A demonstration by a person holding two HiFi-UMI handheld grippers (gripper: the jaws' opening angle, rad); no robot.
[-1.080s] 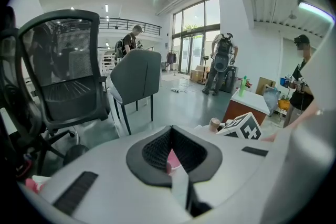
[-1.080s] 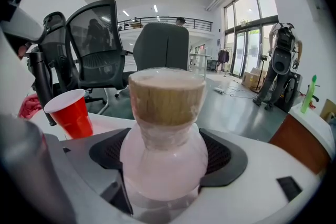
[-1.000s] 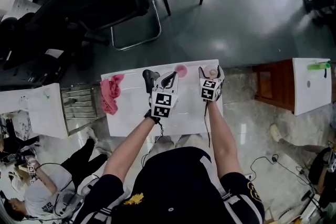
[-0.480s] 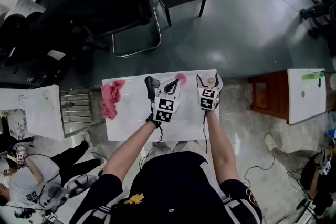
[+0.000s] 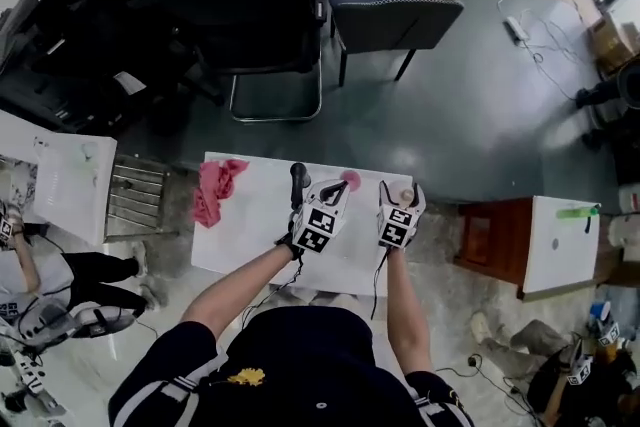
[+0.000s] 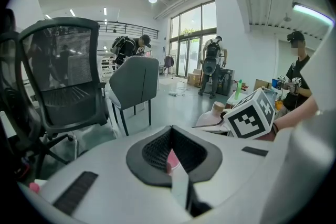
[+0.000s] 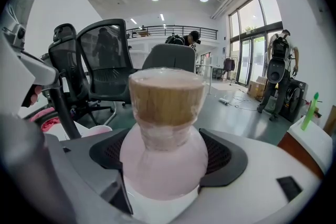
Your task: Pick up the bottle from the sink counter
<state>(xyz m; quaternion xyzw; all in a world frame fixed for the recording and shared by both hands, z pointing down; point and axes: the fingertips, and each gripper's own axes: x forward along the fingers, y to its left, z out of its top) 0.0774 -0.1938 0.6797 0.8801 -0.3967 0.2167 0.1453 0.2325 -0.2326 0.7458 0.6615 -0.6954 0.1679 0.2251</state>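
Bottle (image 7: 163, 157), pink and round-bellied with a tan cap, stands between the jaws of the right claw (image 5: 400, 195), which is clenched on its belly, over the upper right part of the white worktop (image 5: 250, 240) just right of the head view's centre. Just left of it the left claw (image 6: 172, 150) has its jaws pressed together on nothing, with a small pink round object (image 5: 350, 179) just past its tips, a dark upright piece (image 5: 298, 177) to its left, and a pink cloth (image 5: 214, 189) at the worktop's left end.
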